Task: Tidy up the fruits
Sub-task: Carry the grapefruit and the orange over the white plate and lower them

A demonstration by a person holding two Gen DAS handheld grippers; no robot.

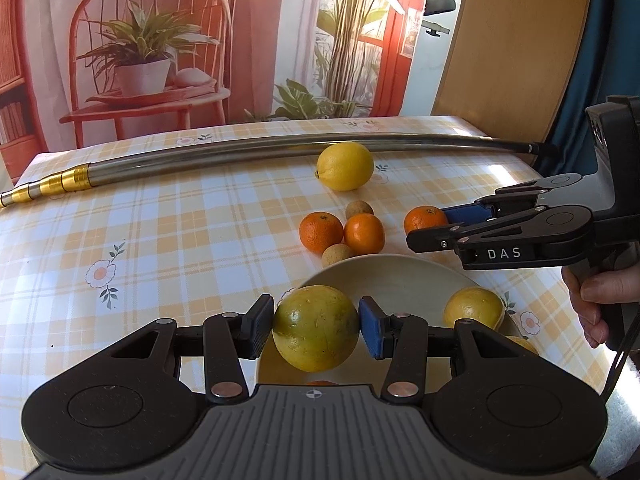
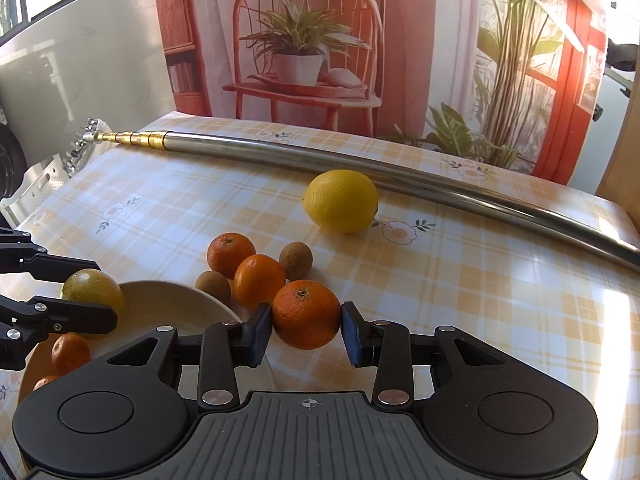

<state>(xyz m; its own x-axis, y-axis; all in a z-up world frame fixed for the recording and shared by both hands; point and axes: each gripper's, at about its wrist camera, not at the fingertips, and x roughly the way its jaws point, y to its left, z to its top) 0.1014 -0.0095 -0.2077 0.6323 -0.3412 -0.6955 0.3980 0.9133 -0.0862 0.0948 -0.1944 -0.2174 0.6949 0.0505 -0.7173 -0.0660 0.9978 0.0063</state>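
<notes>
Fruit held by both tools: left hand-held gripper [image 1: 316, 330] clamps a yellow-green fruit [image 1: 315, 328] above the plate [image 1: 392, 276]; right hand-held gripper [image 2: 307, 326] clamps a mandarin [image 2: 306, 314] over the tabletop [image 2: 500, 300]; lemon [image 2: 341, 201] at 12 o'clock beyond.

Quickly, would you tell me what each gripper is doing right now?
Left gripper: shut on the yellow-green fruit.
Right gripper: shut on a tangerine.

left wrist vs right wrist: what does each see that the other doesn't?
Left wrist only: a second yellow-green fruit in the bowl and the person's hand.
Right wrist only: the pole's toothed head and tangerines in the bowl.
Both: lemon, metal pole, left gripper holding a yellow-green fruit, right gripper on a tangerine.
</notes>
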